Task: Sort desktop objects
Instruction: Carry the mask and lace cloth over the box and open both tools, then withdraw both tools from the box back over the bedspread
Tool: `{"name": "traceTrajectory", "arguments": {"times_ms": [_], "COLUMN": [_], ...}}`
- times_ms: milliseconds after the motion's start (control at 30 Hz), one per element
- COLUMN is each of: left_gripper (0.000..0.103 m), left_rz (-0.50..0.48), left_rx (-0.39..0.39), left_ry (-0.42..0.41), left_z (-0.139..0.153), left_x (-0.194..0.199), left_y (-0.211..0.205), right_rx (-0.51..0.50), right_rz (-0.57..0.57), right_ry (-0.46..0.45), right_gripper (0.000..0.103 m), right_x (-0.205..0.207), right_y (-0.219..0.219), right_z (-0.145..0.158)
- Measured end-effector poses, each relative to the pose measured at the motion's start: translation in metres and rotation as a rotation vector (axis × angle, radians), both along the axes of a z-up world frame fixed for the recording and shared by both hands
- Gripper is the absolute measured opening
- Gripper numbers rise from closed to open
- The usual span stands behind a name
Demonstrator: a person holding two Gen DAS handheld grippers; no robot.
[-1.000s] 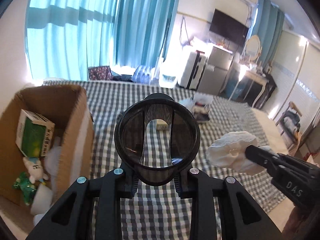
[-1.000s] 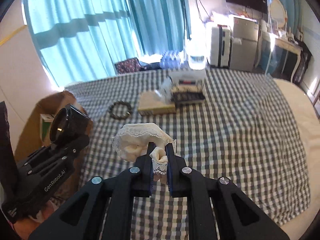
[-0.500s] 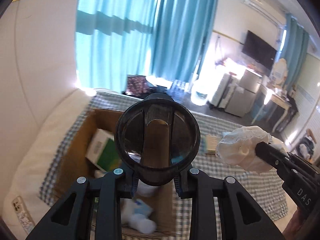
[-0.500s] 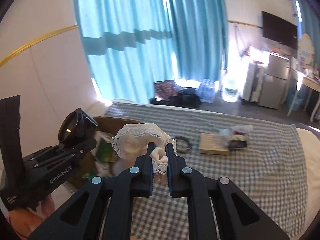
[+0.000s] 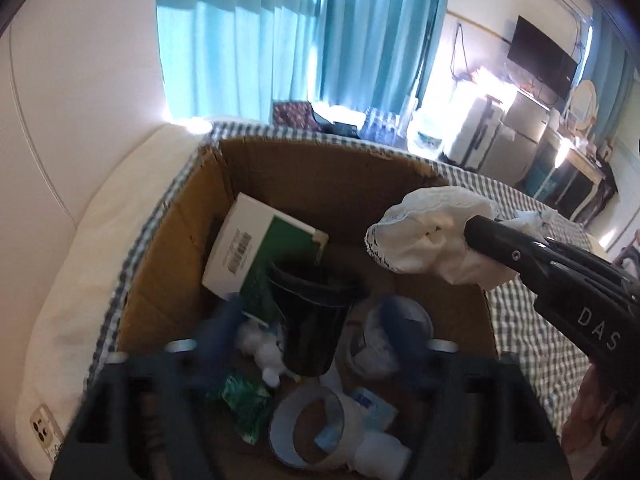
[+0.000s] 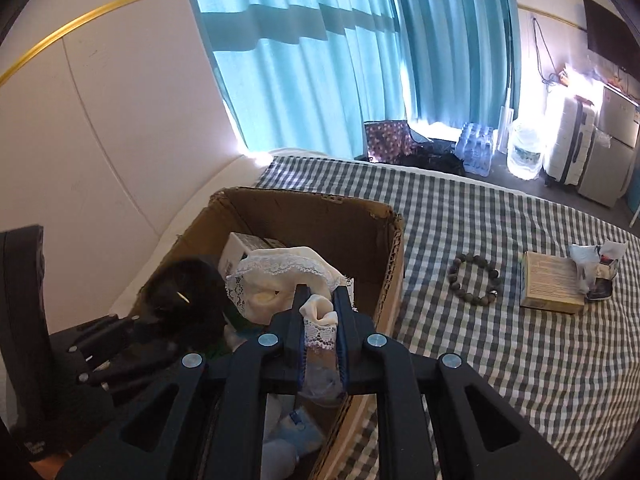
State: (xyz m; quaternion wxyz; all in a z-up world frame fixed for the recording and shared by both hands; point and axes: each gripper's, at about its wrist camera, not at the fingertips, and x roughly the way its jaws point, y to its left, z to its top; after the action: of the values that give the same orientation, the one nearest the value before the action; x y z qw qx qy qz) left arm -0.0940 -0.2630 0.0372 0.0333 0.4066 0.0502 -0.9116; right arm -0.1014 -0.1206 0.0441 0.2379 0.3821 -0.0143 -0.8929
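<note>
While left claw (image 5: 308,344) blurs, spread wide, right claw (image 6: 319,312) grips lace cloth (image 6: 280,276).

the left gripper (image 5: 316,344) has opened, dropping the black lens (image 5: 312,316) into the cardboard box (image 5: 320,176).

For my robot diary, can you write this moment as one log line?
left gripper open above cardboard box | black round object loose in box | right gripper shut on lace cloth over box
</note>
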Motion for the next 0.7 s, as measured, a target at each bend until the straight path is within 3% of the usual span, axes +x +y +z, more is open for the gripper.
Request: {"name": "traceTrajectory", "arguments": {"times_ms": [33,100,133,300,467,700], "left_gripper": [0.097,0.101,0.103,0.103,0.103,0.103], "left_rz": [0.008,-0.005,-0.011,-0.032,-0.093,-0.155], "left_rx": [-0.008,-0.016,-0.024,-0.045,-0.017,0.002], "left_ry": [0.043,0.081,0.080,0.065,0.070,0.078], "left_z": [0.001,0.001,0.000,0.004,0.018,0.037], "left_x": [0.002,0.005,0.006,0.006,0.016,0.026], "left_y": [0.001,0.007,0.011,0.027,0.059,0.129], "right_rx": [0.000,-0.004,-0.013,-0.145,-0.067,-0.002], "right_rz": [-0.009,-0.041,-0.067,-0.134,-0.223,-0.377], "right_ry": [0.006,0.025,0.045,0.093,0.145,0.148], "right_gripper": [0.027,0.080,0.086,0.087,0.087,0.088], "right_x": [-0.003,-0.007,-0.007,0.006,0.029,0.061], "right_y": [0.002,0.010,0.014,0.057,0.104,0.202], "right_z": [-0.001,0.000,0.002,0.022,0.040,0.056]}}
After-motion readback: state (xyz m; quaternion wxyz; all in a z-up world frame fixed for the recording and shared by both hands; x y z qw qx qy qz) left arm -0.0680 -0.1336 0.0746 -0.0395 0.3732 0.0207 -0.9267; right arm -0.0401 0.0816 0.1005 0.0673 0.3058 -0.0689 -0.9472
